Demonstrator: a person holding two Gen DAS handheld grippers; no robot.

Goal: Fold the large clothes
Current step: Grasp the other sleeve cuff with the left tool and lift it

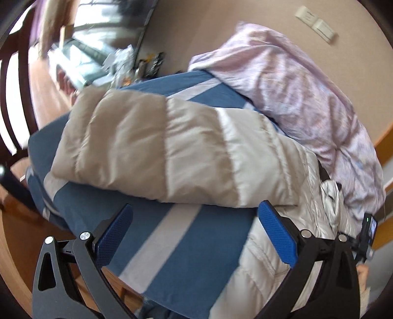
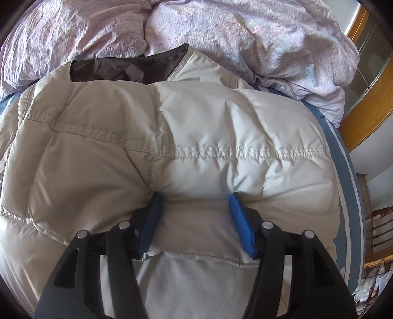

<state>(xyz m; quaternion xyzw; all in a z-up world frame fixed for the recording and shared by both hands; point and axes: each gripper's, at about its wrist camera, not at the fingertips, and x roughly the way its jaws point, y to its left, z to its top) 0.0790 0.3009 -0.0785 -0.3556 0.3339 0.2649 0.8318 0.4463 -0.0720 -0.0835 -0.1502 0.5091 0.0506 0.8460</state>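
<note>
A pale beige puffer jacket (image 1: 159,152) lies folded across a bed with a blue, white-striped sheet (image 1: 208,245). My left gripper (image 1: 196,207) hovers open over the sheet beside the jacket's near edge, with nothing between its blue pads (image 1: 115,235). In the right wrist view the jacket (image 2: 196,122) fills the frame, and its dark brown lining (image 2: 122,68) shows at the collar. My right gripper (image 2: 195,196) points down into the jacket. Its blue pads (image 2: 242,225) dig into the padding and pinch a puffed section near a seam.
A crumpled pink duvet (image 1: 294,86) is heaped at the far side of the bed, against the jacket's collar (image 2: 221,29). A beige wall with switches (image 1: 316,22) stands behind. Wooden furniture (image 2: 368,103) lies right of the bed and wooden floor (image 1: 22,245) to its left.
</note>
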